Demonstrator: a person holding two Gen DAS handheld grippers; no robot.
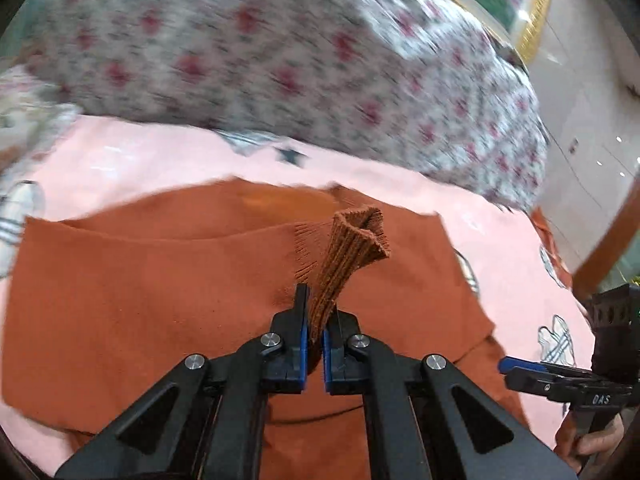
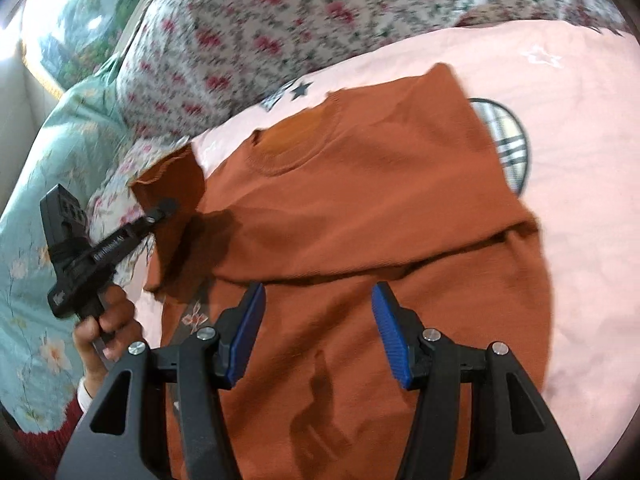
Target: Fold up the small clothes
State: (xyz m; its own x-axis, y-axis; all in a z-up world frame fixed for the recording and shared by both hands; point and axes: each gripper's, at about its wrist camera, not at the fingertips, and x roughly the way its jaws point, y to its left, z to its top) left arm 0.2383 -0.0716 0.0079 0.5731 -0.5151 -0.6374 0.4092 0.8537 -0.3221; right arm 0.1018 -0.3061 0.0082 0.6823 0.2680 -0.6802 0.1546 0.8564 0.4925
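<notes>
Two tools here: left hand-held gripper (image 1: 316, 320) is pinched tight on the orange sweater's (image 2: 360, 208) ribbed cuff (image 1: 352, 248), right hand-held gripper (image 2: 318, 336) hangs wide open, holding nothing.

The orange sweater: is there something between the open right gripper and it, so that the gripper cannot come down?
Nothing visible. The right gripper hangs open directly above the bare orange sweater. The left gripper is off at the sweater's left side, shut on its ribbed sleeve cuff, clear of that path.
</notes>
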